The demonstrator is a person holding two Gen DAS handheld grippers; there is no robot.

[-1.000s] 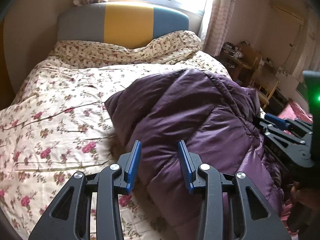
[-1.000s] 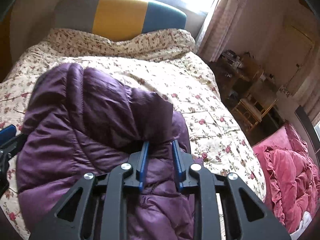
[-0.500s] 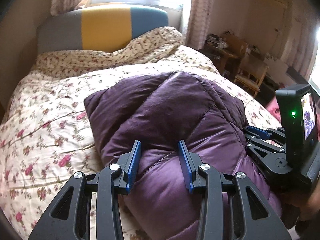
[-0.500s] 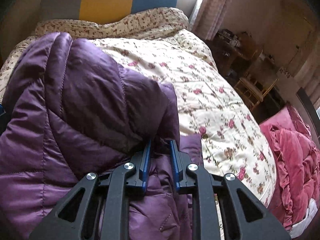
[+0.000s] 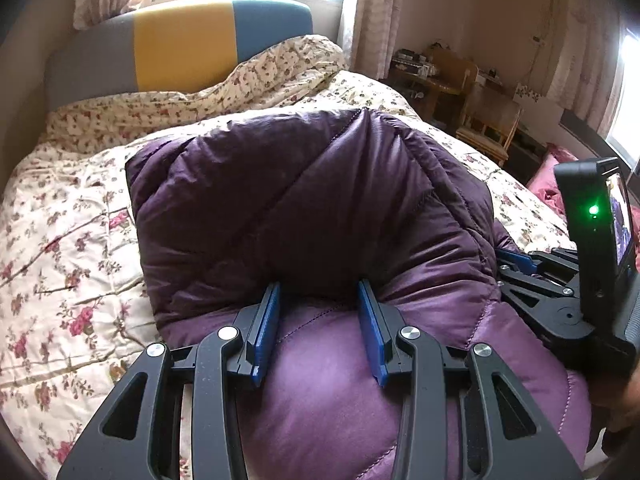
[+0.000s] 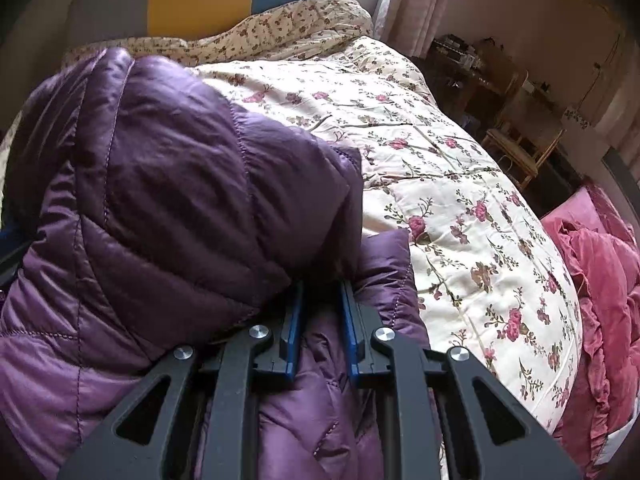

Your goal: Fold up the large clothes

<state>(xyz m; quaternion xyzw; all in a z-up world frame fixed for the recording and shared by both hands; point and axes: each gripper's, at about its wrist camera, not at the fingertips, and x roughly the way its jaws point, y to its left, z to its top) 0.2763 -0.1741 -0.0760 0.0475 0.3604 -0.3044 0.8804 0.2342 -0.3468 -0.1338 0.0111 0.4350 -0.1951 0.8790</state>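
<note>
A purple quilted down jacket point(image 5: 304, 208) lies folded in a thick bundle on the floral bedspread point(image 5: 60, 240). My left gripper point(image 5: 318, 292) is open, its blue pads on either side of the jacket's folded edge, pressed against the fabric. My right gripper point(image 6: 320, 292) is shut on a fold of the jacket point(image 6: 168, 184) at its right edge; its tips are buried under the upper layer. The right gripper also shows in the left wrist view point(image 5: 516, 260) at the jacket's right side.
The bed has a grey, yellow and blue headboard point(image 5: 180, 44) and a window behind it. A wooden chair point(image 6: 520, 148) and cluttered desk point(image 5: 432, 72) stand right of the bed. A pink quilt point(image 6: 600, 272) lies at the bed's right edge.
Both grippers have moved forward and closer to the jacket. The left pads now touch the folded edge. The right gripper keeps its hold on the fold.
</note>
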